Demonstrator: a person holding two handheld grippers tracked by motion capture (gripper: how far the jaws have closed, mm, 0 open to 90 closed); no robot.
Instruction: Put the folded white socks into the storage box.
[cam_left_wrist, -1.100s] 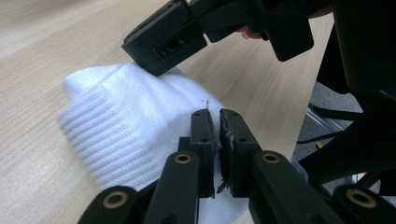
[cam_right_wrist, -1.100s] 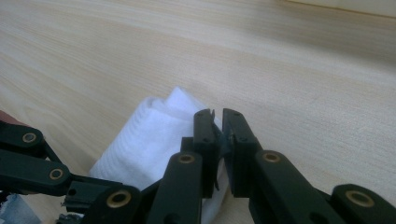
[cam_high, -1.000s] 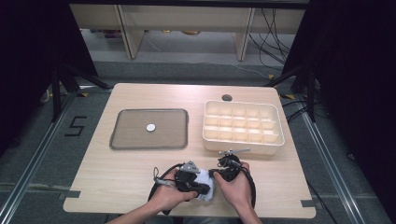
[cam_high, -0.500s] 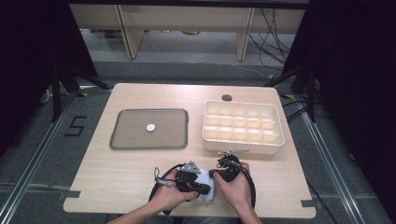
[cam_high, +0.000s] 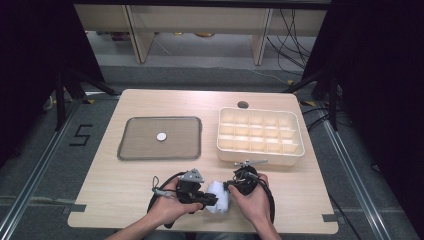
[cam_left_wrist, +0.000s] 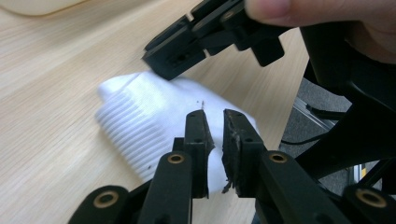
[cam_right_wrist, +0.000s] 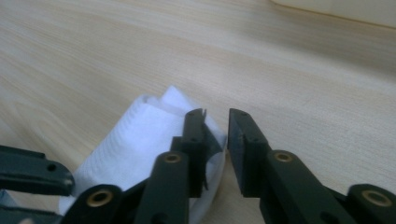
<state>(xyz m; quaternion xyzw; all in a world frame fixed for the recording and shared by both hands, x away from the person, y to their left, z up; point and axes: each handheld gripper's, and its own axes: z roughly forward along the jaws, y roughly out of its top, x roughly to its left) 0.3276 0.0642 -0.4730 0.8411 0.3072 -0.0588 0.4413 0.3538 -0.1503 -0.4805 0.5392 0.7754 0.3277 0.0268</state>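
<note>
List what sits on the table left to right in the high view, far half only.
Tray with a white disc in it → round hole in the tabletop → compartment box.

You get table (cam_high: 150, 200) lit evenly from overhead, surroundings dark, shadows soft. Your tool views: near parts blurred, white cloth (cam_left_wrist: 140, 121) glaring, far corners soft.
</note>
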